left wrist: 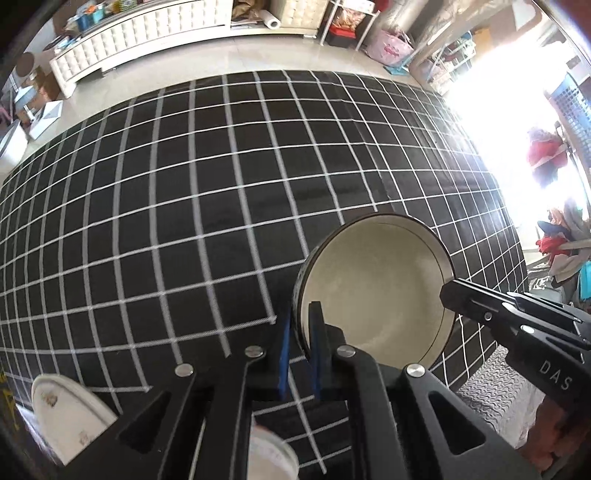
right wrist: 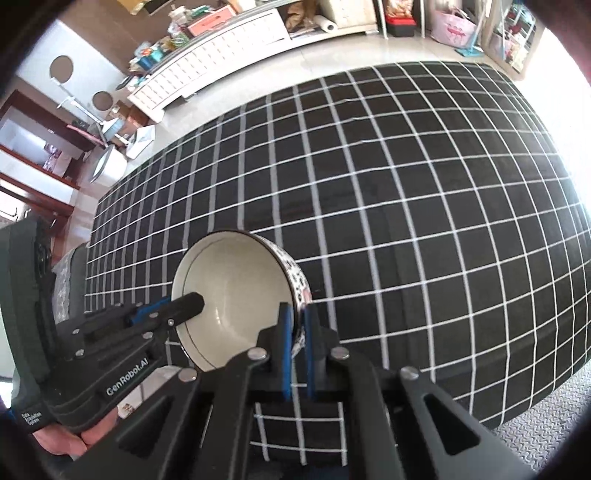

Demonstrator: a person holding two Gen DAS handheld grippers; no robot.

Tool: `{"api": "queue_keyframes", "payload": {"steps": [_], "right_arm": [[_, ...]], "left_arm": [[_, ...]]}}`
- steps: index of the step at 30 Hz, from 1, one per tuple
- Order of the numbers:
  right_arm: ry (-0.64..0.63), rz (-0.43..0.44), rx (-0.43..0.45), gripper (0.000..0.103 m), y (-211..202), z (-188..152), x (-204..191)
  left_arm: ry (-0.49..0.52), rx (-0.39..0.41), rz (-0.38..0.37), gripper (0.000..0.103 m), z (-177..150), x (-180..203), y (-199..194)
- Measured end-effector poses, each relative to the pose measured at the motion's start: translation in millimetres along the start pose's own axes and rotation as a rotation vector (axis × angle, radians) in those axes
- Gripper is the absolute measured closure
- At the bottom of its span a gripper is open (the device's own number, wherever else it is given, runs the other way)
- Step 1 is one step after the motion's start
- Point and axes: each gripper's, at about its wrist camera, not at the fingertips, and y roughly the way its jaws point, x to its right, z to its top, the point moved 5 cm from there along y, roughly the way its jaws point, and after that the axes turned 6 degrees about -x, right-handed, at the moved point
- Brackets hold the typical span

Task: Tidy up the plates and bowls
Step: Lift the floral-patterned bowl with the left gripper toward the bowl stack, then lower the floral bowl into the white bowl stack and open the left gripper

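Observation:
A cream bowl (left wrist: 373,291) with a dark rim and a patterned outside is held above the black checked tablecloth (left wrist: 184,184). My left gripper (left wrist: 300,328) is shut on the bowl's left rim. My right gripper (right wrist: 296,332) is shut on the bowl's (right wrist: 236,280) right rim, one pad inside and one outside. In the left wrist view the right gripper (left wrist: 448,291) shows at the bowl's right edge. In the right wrist view the left gripper (right wrist: 195,304) shows at its left edge. A white plate (left wrist: 62,410) lies at the lower left of the left wrist view.
Another white dish (left wrist: 271,458) shows partly under my left gripper. The tablecloth (right wrist: 406,221) stretches far ahead. A white cabinet (left wrist: 147,33) stands beyond the table on the tiled floor. Shelves and bags (left wrist: 391,48) stand at the far right.

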Motion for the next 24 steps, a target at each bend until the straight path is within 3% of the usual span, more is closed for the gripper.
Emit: {"api": "queue_keyframes", "payload": {"steps": [13,24], "right_arm": [[-0.081,0.059,0.014,0.095,-9,-37,-75],[-0.093,0.059,-0.033,0.096,13,-72,-110]], "left_arm": [[-0.086,0.084,0.02,0.096,-61,-62,-78],[-0.165,0.085,0.002,0.096,-114,-99,-82]]}}
